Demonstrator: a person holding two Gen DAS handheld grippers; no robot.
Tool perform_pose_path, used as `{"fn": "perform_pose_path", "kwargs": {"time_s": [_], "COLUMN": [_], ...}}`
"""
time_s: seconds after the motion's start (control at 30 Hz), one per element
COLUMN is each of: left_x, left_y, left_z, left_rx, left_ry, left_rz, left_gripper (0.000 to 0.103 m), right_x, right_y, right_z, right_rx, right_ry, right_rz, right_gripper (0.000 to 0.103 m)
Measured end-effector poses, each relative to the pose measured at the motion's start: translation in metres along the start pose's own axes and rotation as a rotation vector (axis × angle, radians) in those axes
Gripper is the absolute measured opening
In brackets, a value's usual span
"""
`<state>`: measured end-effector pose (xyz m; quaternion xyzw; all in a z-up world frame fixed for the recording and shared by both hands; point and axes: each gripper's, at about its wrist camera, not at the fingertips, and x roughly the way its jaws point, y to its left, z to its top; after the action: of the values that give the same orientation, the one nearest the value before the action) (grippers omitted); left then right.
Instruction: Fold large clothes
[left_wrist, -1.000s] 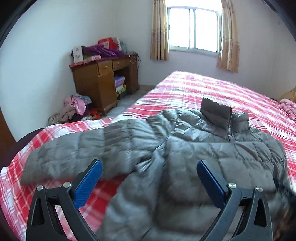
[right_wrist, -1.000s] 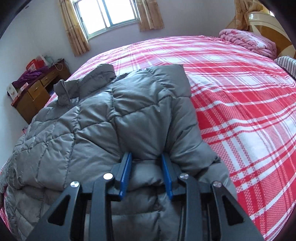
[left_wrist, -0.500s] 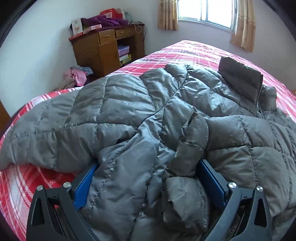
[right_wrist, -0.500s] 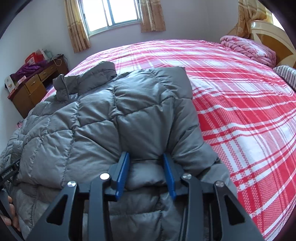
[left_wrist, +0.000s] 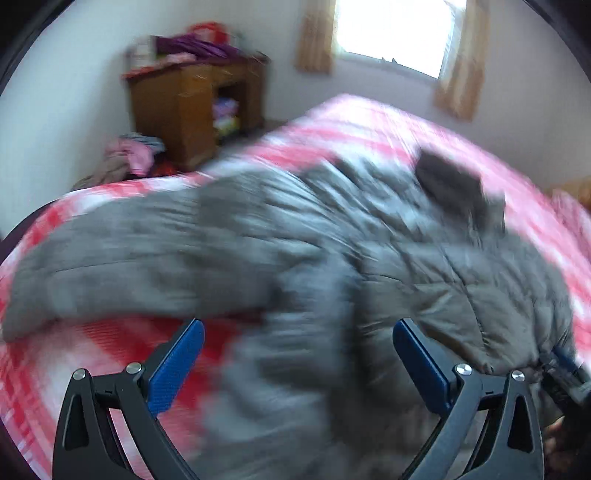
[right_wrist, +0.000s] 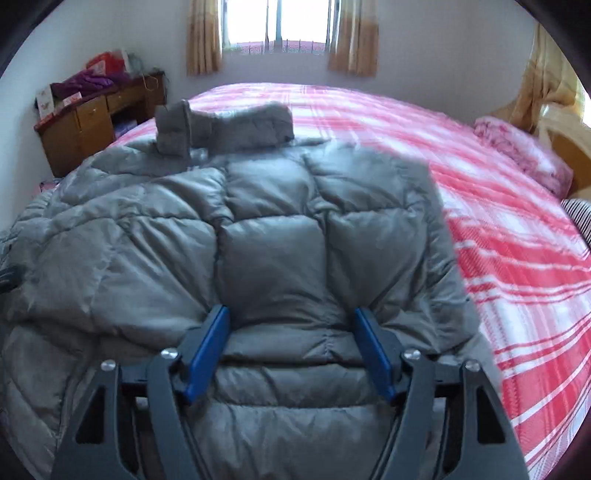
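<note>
The right hand-held gripper (right_wrist: 291, 343) has just been spreading its jaws, a fold of the grey down jacket (right_wrist: 258, 229) still between the pads. The left hand-held gripper (left_wrist: 295, 354) gapes wide, gripping nothing. The jacket sprawls across the red plaid bed (right_wrist: 517, 258).

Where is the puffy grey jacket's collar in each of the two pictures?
Left wrist view: the collar is upper right, a dark blurred flap standing up from the grey jacket.
Right wrist view: the collar is upper left of centre, at the jacket's far end.
Shared landmark: the wooden desk by the wall, left of the window.
</note>
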<state>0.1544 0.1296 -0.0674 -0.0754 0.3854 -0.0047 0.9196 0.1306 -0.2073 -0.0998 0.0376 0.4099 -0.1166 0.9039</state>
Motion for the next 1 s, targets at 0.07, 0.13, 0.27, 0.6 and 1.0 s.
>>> {"fn": "perform_pose_path", "kwargs": {"time_s": [0.07,0.13,0.27,0.6,1.0], "left_x": [-0.025,-0.045,-0.064,-0.005,0.003], "left_y": [0.042,0.089,0.187,0.272,0.236], "left_z": [0.004,0.008,0.012,-0.001,0.02], "left_rx": [-0.099,-0.221,-0.51,-0.847,-0.627], "left_ry": [-0.056,-0.101,-0.162,0.037,-0.02], "left_rz": [0.024,0.095,0.276,0.31,0.369], "left_gripper": [0.102,0.102,0.102,0.102,0.023], "right_x": [-0.001,-0.001,-0.002,-0.002,0.001], "right_y": [-0.002,-0.003,-0.002,0.004,0.003], "right_z": [-0.001,0.0,-0.002,-0.003,-0.003], "right_rx": [0.005,0.008,-0.003,-0.02,-0.005], "right_ry": [-0.009,-0.015,-0.017,-0.014,-0.011], "right_rz": [0.001,0.003,-0.012,-0.037,-0.025], "right_gripper": [0.073,0.073,0.073,0.073,0.074]}}
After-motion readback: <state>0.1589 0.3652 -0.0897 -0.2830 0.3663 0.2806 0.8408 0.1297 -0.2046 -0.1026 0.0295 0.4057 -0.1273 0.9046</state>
